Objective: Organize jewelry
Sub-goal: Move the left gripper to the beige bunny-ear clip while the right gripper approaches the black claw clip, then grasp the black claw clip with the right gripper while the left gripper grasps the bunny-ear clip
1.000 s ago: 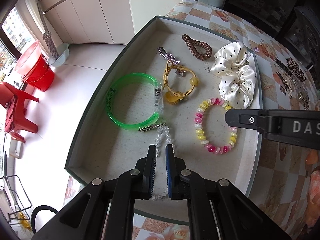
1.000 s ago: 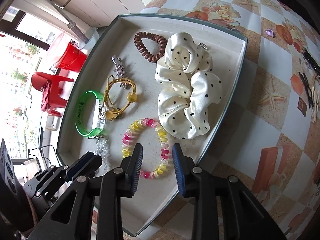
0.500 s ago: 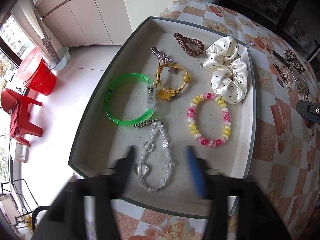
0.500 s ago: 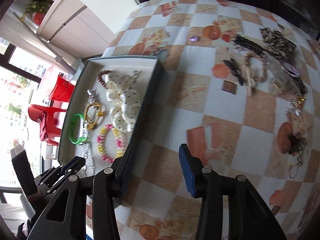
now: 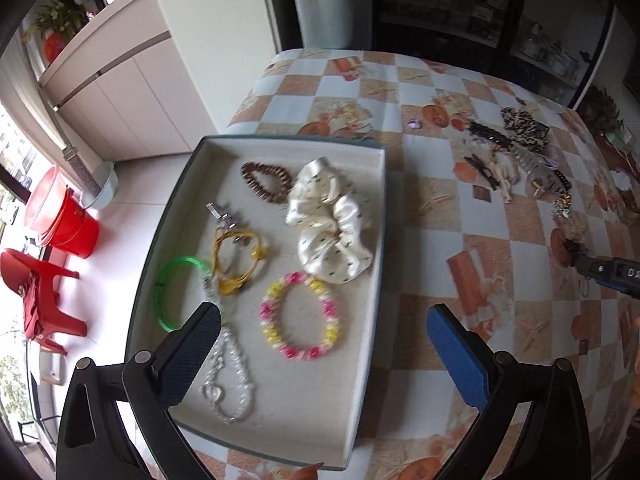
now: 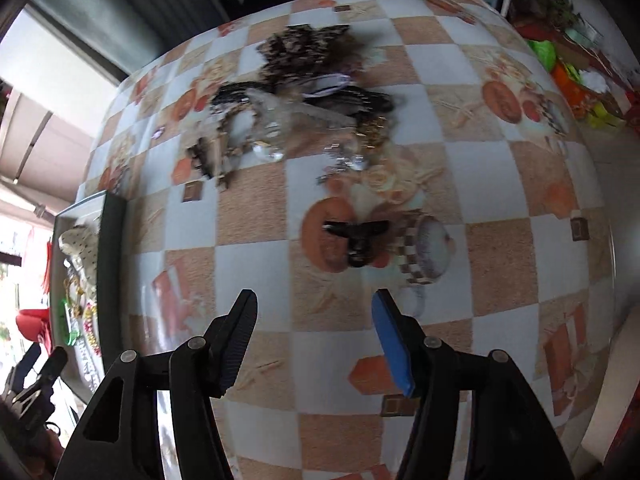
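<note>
A grey tray (image 5: 364,360) on the checked tablecloth holds a clear crystal bracelet (image 5: 228,380), a pink and yellow bead bracelet (image 5: 300,316), a green bangle (image 5: 164,300), a yellow cord bracelet (image 5: 236,256), a white dotted scrunchie (image 5: 332,224) and a brown coil tie (image 5: 266,182). My left gripper (image 5: 324,340) is open and empty above the tray's near end. My right gripper (image 6: 314,336) is open and empty over the cloth, short of a dark hair clip (image 6: 356,236). A heap of loose accessories (image 6: 300,96) lies beyond it.
The tray's edge shows at the far left of the right wrist view (image 6: 112,264). The same heap of accessories (image 5: 516,160) lies at the right of the left wrist view. Colourful items (image 6: 576,64) sit at the table's far right. A red bucket (image 5: 64,220) and red stool (image 5: 36,296) stand on the floor.
My left gripper opened, let go of the crystal bracelet in the tray and pulled back. My right gripper swung right from the tray to the loose accessories and opened wider.
</note>
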### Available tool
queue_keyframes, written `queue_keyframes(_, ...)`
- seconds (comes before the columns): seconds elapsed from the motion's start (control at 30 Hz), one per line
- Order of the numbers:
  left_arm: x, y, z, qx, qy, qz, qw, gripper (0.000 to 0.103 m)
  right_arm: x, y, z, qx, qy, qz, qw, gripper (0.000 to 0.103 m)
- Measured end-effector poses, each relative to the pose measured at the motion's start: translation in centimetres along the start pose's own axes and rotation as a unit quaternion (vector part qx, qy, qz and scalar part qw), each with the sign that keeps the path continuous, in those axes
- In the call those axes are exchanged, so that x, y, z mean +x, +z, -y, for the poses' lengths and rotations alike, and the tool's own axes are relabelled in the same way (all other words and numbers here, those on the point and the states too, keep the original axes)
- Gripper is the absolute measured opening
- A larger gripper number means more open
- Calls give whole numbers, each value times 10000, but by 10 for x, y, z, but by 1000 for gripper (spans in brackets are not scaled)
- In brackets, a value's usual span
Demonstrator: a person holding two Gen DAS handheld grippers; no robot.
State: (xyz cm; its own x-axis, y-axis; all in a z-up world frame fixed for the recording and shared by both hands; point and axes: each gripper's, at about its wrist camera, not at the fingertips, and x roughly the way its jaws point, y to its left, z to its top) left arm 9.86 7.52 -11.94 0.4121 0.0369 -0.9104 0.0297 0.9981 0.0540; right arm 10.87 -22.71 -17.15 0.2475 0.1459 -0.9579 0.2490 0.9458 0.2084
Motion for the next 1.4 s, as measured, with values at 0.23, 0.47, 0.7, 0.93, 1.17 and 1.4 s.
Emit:
queue_keyframes(0.23, 13, 27, 61, 185, -476, -73, 9987, 103, 8, 6, 15, 234, -5, 79, 9997, 63)
queue_keyframes(0.47, 48, 45, 103, 132, -780, -355, 9962, 94, 18, 11, 10, 186, 28, 115, 9998, 63)
queue_keyframes(0.7, 80, 60, 133, 222, -949, -497, 9940, 84, 26, 13, 10, 193, 8, 121, 9997, 61)
queue_keyframes(0.93, 103, 74, 156, 349, -1030, -529, 9927, 71, 28, 16, 6, -4, -129, 211, 9997, 49)
queue_keyframes(1.17, 117, 85, 173, 391, -984, -553, 9928, 53, 28, 17, 4, -113, -128, 258, 9995, 47)
queue_keyframes(1.4, 119, 93, 183, 358, -993, -547, 9929, 22, 30, 20, 3, -203, -238, 305, 9990, 31)
